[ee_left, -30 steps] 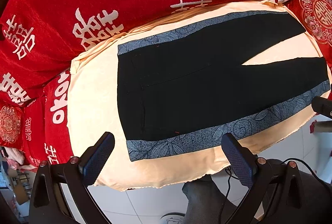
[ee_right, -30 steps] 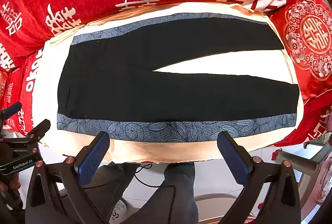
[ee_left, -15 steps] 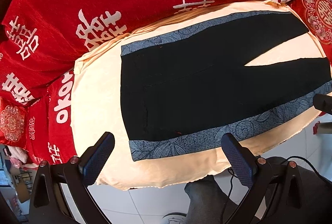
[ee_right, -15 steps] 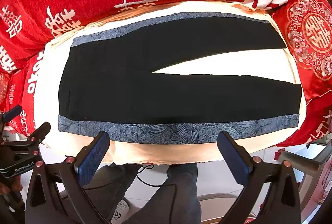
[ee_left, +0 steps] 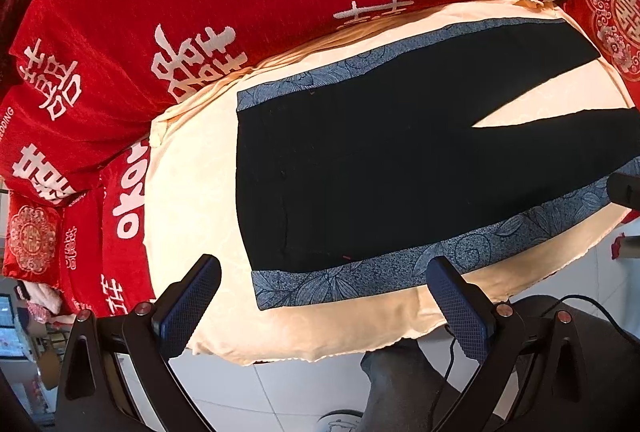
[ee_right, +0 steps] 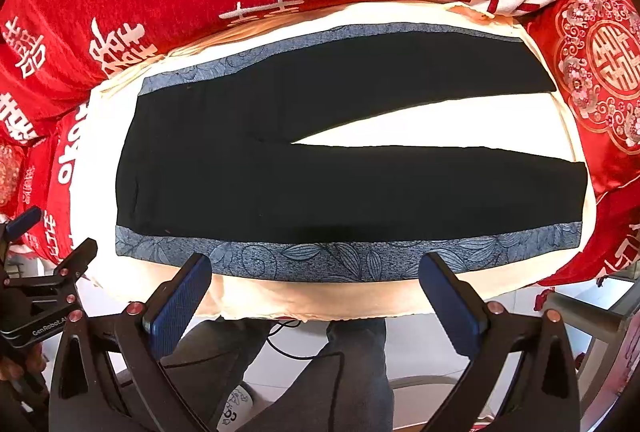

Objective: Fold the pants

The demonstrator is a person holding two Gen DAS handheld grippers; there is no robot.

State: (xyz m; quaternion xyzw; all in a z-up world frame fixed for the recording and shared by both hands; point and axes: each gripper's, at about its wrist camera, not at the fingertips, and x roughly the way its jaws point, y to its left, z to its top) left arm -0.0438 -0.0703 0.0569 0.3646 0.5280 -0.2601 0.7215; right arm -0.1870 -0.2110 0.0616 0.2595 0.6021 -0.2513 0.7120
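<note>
From the left wrist, the left tool (ee_left: 322, 296) hovers with fingers wide apart, just short of the waist corner of the flat black pants with blue leaf-patterned side stripes (ee_left: 380, 168), spread on a cream cloth-covered desk (ee_left: 192, 192). From the right wrist, the right tool (ee_right: 316, 286) hangs equally spread before the near stripe; the soft, light cloth looks easiest pinched along that hem.
</note>
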